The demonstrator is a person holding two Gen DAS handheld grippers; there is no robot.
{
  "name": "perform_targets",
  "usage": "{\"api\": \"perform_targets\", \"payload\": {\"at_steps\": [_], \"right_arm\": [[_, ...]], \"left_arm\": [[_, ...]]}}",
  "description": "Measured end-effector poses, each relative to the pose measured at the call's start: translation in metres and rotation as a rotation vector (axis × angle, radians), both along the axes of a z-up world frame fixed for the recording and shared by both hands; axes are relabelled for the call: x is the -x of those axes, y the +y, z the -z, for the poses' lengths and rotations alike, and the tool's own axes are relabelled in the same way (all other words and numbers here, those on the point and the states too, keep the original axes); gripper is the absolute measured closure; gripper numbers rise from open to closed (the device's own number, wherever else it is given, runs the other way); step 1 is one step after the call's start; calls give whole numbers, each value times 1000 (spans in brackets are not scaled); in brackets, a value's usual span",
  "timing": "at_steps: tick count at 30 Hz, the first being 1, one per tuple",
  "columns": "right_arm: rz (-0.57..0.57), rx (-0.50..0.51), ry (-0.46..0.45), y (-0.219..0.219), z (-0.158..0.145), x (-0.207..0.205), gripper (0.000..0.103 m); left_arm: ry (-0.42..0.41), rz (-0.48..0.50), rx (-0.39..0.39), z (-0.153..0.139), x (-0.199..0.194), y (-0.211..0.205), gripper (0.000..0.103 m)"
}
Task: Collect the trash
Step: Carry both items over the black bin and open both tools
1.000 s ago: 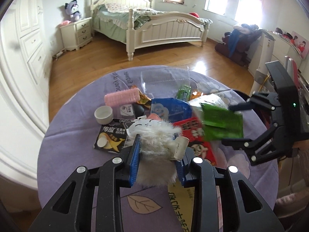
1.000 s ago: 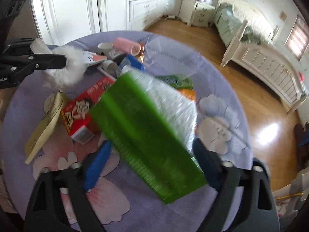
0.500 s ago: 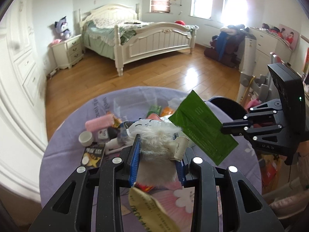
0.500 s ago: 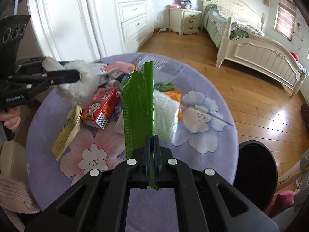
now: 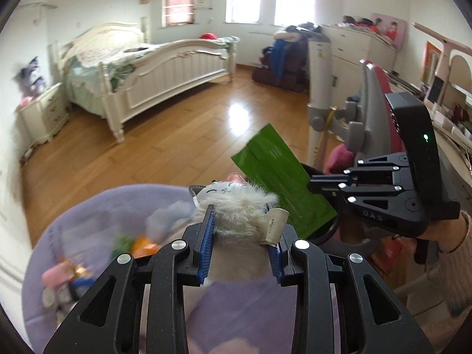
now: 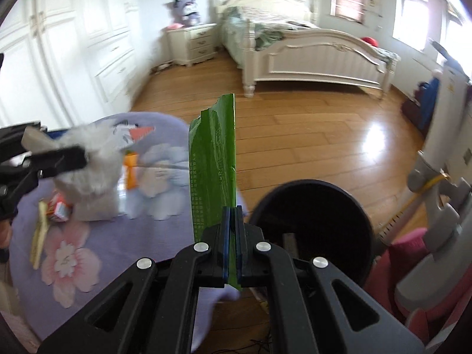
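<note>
My right gripper is shut on the lower end of a flat green wrapper, which stands upright over the right edge of the purple flowered tablecloth. A round black bin stands on the floor just right of it. In the left wrist view the right gripper holds the green wrapper up at the right. My left gripper is shut on a white fluffy cat-faced toy with a beige tag. The left gripper and the toy show at the left, above the table.
On the table lie an orange wrapper, a red box and a yellow wrapper. More blurred litter lies at its far left. A grey stand and pink seat crowd the right of the bin. Wooden floor and a bed lie beyond.
The right jaws closed on the green wrapper and lifted it off the table. Both grippers swung right, from over the litter to the table's edge by the black bin.
</note>
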State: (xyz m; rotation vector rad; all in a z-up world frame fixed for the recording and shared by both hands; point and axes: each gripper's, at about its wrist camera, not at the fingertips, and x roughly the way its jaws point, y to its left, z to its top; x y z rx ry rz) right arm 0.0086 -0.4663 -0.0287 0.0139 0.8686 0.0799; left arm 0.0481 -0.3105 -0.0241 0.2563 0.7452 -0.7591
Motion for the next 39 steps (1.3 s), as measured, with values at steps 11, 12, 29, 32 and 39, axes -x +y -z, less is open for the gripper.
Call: {"api": "perform_targets", "payload": {"at_steps": [11,12,29,32,39], "right_arm": [[227,41,84,-86,49,-24,100],[236,45,90,-91,53,-26,100],[251,153,145,-91,69,-42,75],[254,188,91,-80,55,-36,38],[193,155,43,-48,30,-28,37]], "left_arm": [[61,182,-52,62,-39,-149,70],[69,184,-52,67,-45,-158,70],[93,132,-59,86,-66,-172,64],[83,117,-48,80,-61,-160,64],[54,40,-23,57,-33,-103,42]]}}
